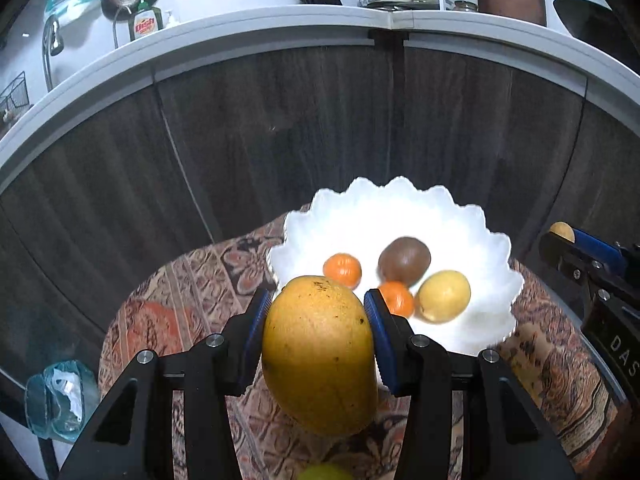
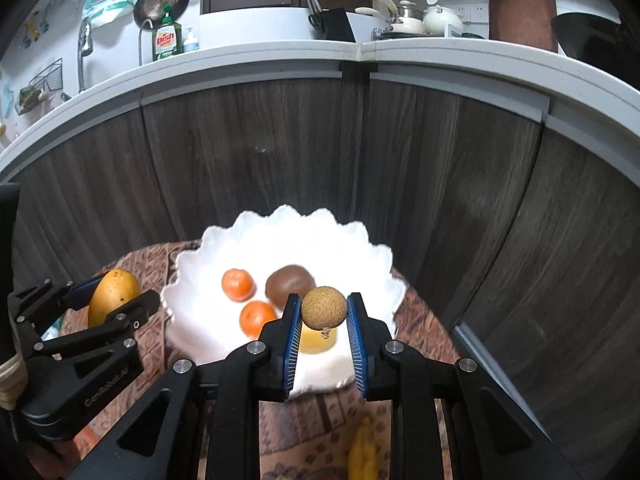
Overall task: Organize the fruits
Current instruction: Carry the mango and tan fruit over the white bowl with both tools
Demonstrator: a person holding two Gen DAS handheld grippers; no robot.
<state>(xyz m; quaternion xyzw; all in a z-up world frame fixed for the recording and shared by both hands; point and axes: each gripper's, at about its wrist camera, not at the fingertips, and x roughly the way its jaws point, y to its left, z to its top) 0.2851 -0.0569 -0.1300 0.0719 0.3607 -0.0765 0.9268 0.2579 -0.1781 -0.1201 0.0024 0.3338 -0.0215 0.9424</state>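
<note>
The left tongs [image 1: 318,312] clamp a large yellow mango [image 1: 320,356], held clear above the patterned cloth [image 1: 192,280] that covers the small worktop. The right tongs [image 2: 324,312] pinch a small round brown fruit [image 2: 324,307] between their blue pads, raised over the near edge of the white scalloped bowl [image 2: 280,224].

In the bowl lie two small oranges [image 1: 342,270] [image 1: 397,299], a brown kiwi [image 1: 405,260] and a pale yellow fruit [image 1: 444,296], close together toward its middle. In the right wrist view a yellow fruit [image 2: 362,452] lies on the cloth under the right tongs.

Behind the worktop stand dark wood cabinet doors [image 1: 280,128] below a white kitchen counter [image 1: 280,16] carrying a dish soap bottle [image 2: 168,40], a knife block [image 2: 332,24] and pots [image 2: 440,18]. A blue-green bag [image 1: 60,400] sits low at the left.
</note>
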